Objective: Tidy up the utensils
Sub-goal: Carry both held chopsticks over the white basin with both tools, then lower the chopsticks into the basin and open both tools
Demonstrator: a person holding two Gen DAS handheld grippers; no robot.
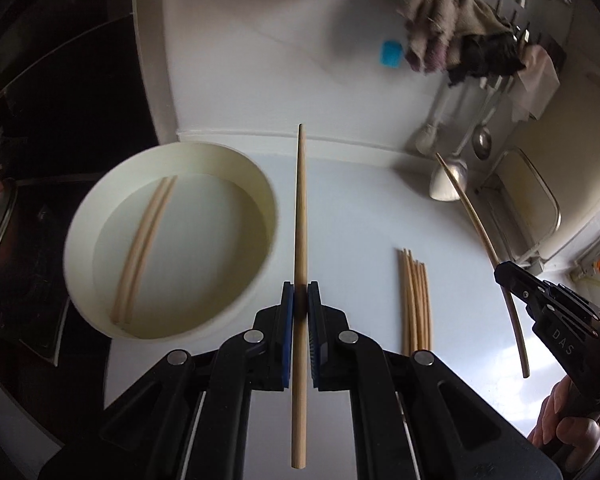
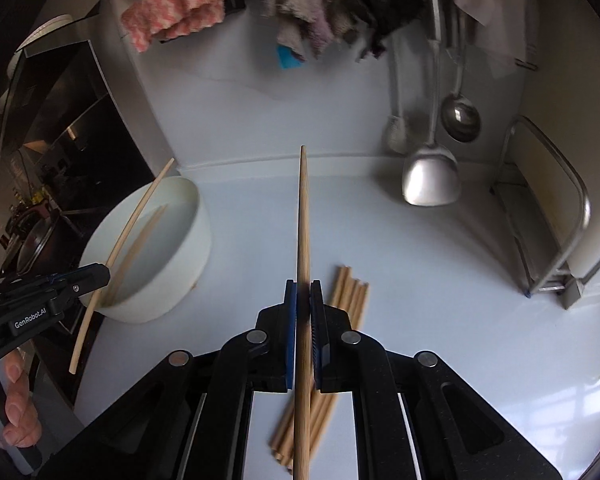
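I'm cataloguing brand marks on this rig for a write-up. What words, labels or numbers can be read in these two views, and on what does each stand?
"GenRobot.AI": white lettering on the black body of the left gripper, seen from the right wrist view.
"DAS": pale letters on the black body of the right gripper, seen from the left wrist view; it may be part of a longer word.
Nothing readable on the white bowl or the chopsticks.
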